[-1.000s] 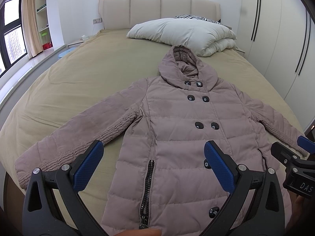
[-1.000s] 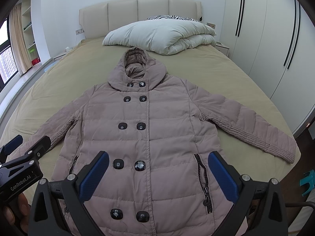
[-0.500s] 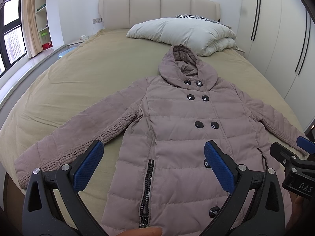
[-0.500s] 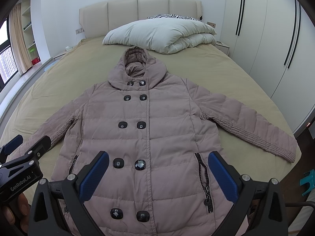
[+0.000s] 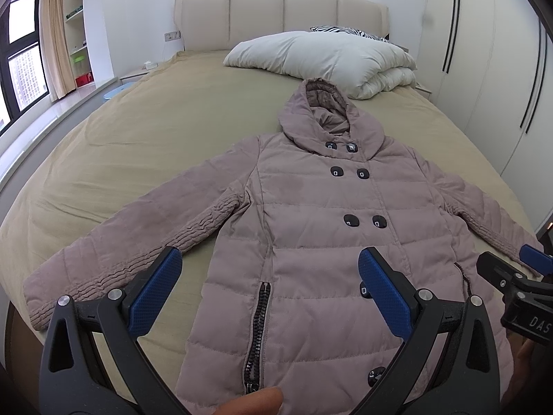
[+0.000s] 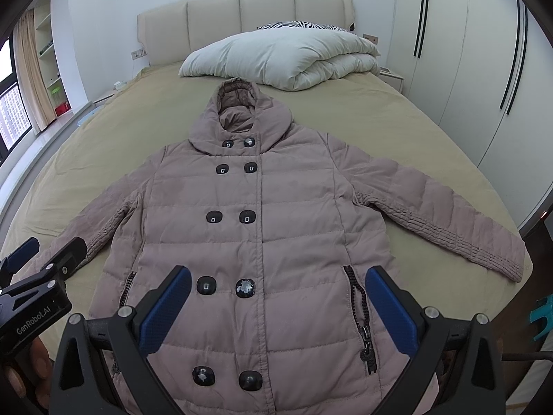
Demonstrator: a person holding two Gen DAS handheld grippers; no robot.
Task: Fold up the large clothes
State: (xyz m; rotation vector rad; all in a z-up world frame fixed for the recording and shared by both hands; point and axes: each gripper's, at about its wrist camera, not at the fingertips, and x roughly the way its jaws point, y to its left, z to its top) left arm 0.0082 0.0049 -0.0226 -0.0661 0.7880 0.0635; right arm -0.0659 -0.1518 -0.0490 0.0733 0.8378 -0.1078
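A mauve hooded puffer coat (image 5: pixel 311 235) lies flat and buttoned on the bed, front up, both sleeves spread outward, hood toward the headboard. It also shows in the right wrist view (image 6: pixel 262 242). My left gripper (image 5: pixel 269 269) is open and empty, hovering above the coat's lower left hem near the zip pocket. My right gripper (image 6: pixel 276 287) is open and empty above the lower middle of the coat. Each gripper shows at the edge of the other's view: the right gripper (image 5: pixel 518 276) and the left gripper (image 6: pixel 38 259).
The bed (image 5: pixel 138 131) has a tan sheet. A folded white duvet (image 6: pixel 287 55) and a zebra pillow (image 6: pixel 300 25) lie by the padded headboard. White wardrobes (image 6: pixel 484 69) stand to the right. A window and shelves are on the left.
Both grippers have hardly moved; the views shifted only slightly. The coat lies as before.
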